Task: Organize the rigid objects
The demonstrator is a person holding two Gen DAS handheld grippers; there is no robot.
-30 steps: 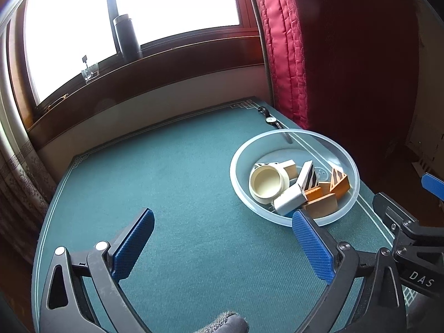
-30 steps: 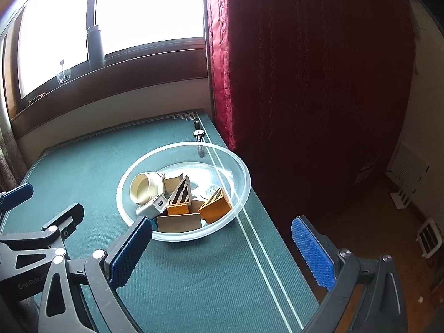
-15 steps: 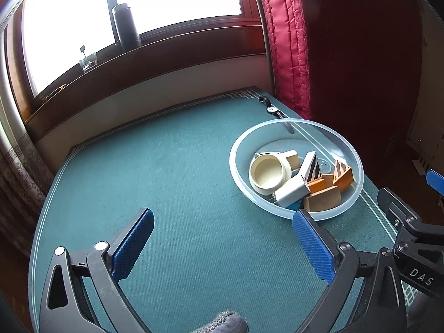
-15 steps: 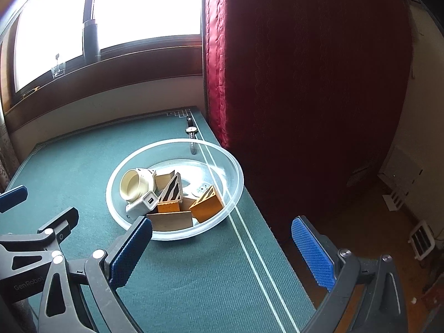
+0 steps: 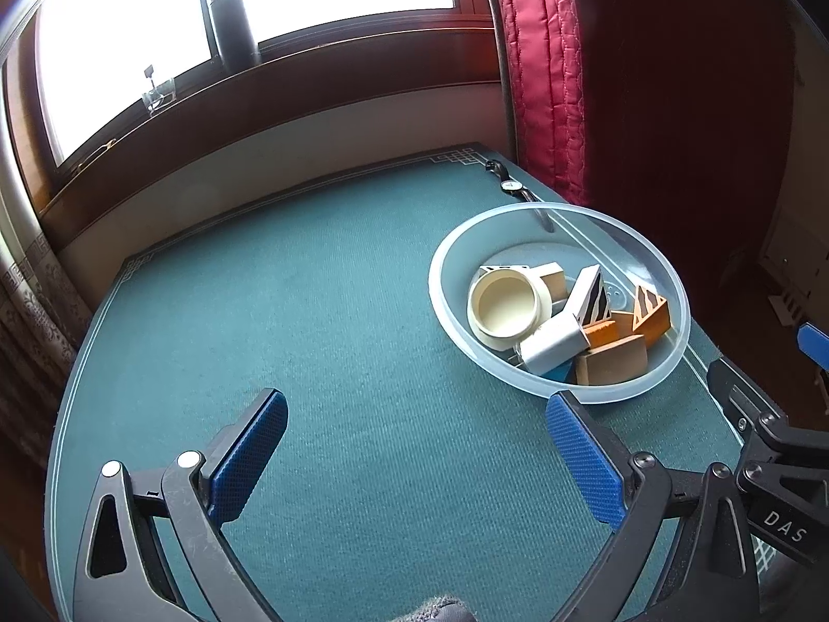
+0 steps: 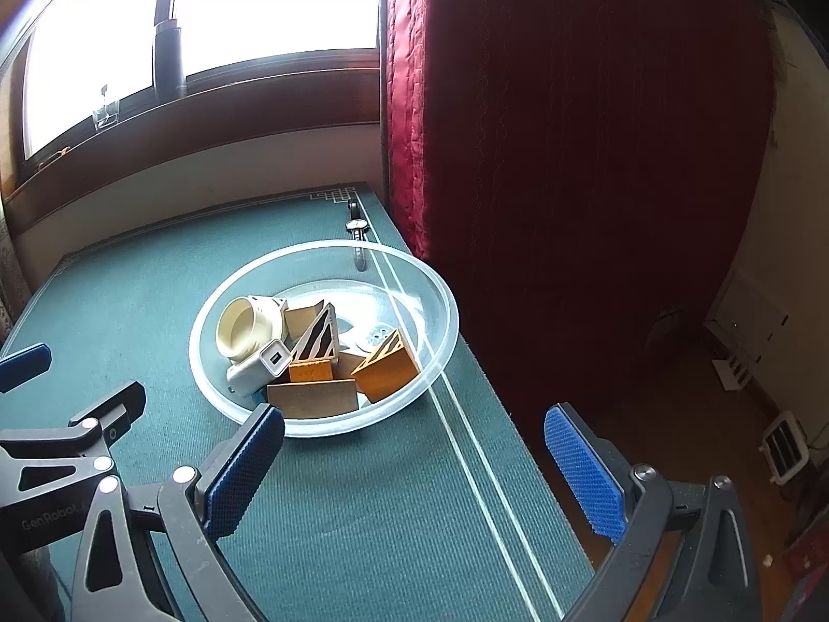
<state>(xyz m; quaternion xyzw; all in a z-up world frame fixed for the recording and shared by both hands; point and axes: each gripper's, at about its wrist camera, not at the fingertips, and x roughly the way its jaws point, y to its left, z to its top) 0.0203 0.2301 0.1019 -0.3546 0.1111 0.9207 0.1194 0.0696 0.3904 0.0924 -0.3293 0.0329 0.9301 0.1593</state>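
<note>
The clear bowl [image 6: 448, 306] sits near the right edge of the green table [image 5: 311, 311], and every loose piece in sight lies inside it: a cream ring [image 6: 243, 334] leaning on the near-left wall, a white charger block [image 6: 259, 365] just beside it, a striped wedge [image 6: 318, 337] upright in the middle, and several wooden blocks [image 6: 386, 373] crowded against one another toward the near side. A wristwatch [image 6: 356, 224] lies on the cloth just beyond the bowl's far rim; its strap seems to run under or behind the rim, though which I cannot tell. Nothing else rests on the table. From this I judge the gathering either finished or, if the pieces are meant to come out and be set in order, not yet begun; the watch may be the one thing left. The left gripper [image 5: 414, 458] hangs over bare cloth, its jaws spread wide and empty. The right gripper [image 6: 414, 469] hovers at the bowl's near rim, likewise released with nothing between its blue pads [image 6: 583, 474]. Behind stand a windowsill and a red curtain [image 6: 409, 103].
</note>
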